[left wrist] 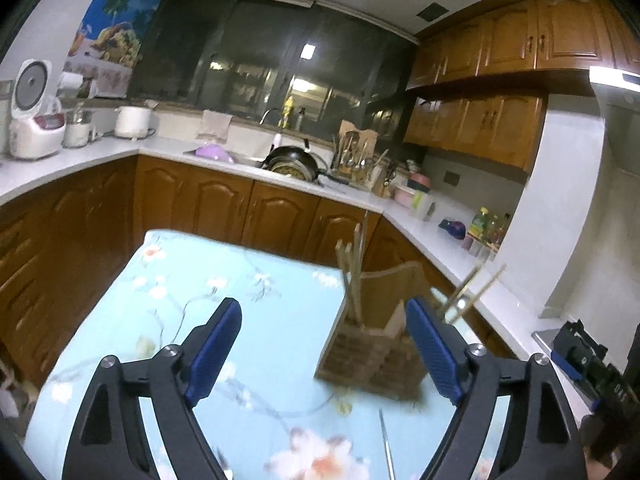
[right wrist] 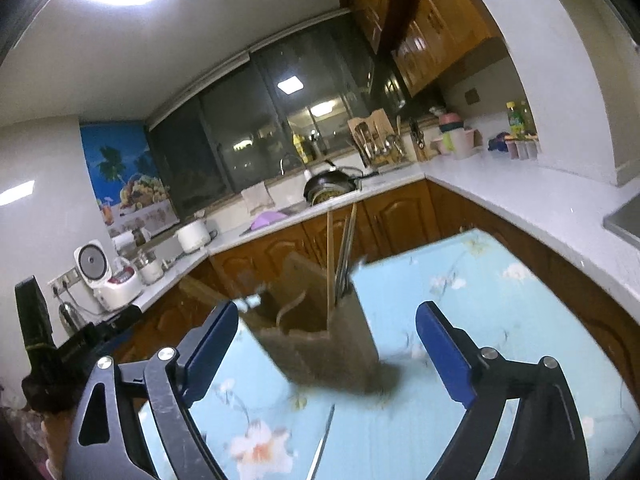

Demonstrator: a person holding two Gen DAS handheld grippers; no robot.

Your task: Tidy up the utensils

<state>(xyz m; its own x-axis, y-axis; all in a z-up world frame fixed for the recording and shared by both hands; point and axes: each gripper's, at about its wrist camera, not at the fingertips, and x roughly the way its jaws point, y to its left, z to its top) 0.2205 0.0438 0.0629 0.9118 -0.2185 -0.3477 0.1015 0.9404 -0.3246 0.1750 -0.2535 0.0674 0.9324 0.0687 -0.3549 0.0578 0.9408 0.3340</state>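
Fingers (left wrist: pixel 224 344) spread wide above the floral tablecloth (left wrist: pixel 248 292), kitchen counter (left wrist: pixel 60 168) behind.

Each camera looks forward and slightly down along its own hand-held gripper, low over the table (left wrist: pixel 248 296). Both face the dark kitchen window (left wrist: pixel 256 56) and share the close wooden utensil holder (left wrist: pixel 372 356), which is blurred, probably by movement. The left view sees it from the left, the right view from the right.

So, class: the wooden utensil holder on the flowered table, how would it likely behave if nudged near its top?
The wooden utensil holder looks rigid and boxy, so it probably slides flat. The tall chopsticks inside may rattle or make it top-heavy. The cloth-covered table could drag at its base, encouraging a tip.
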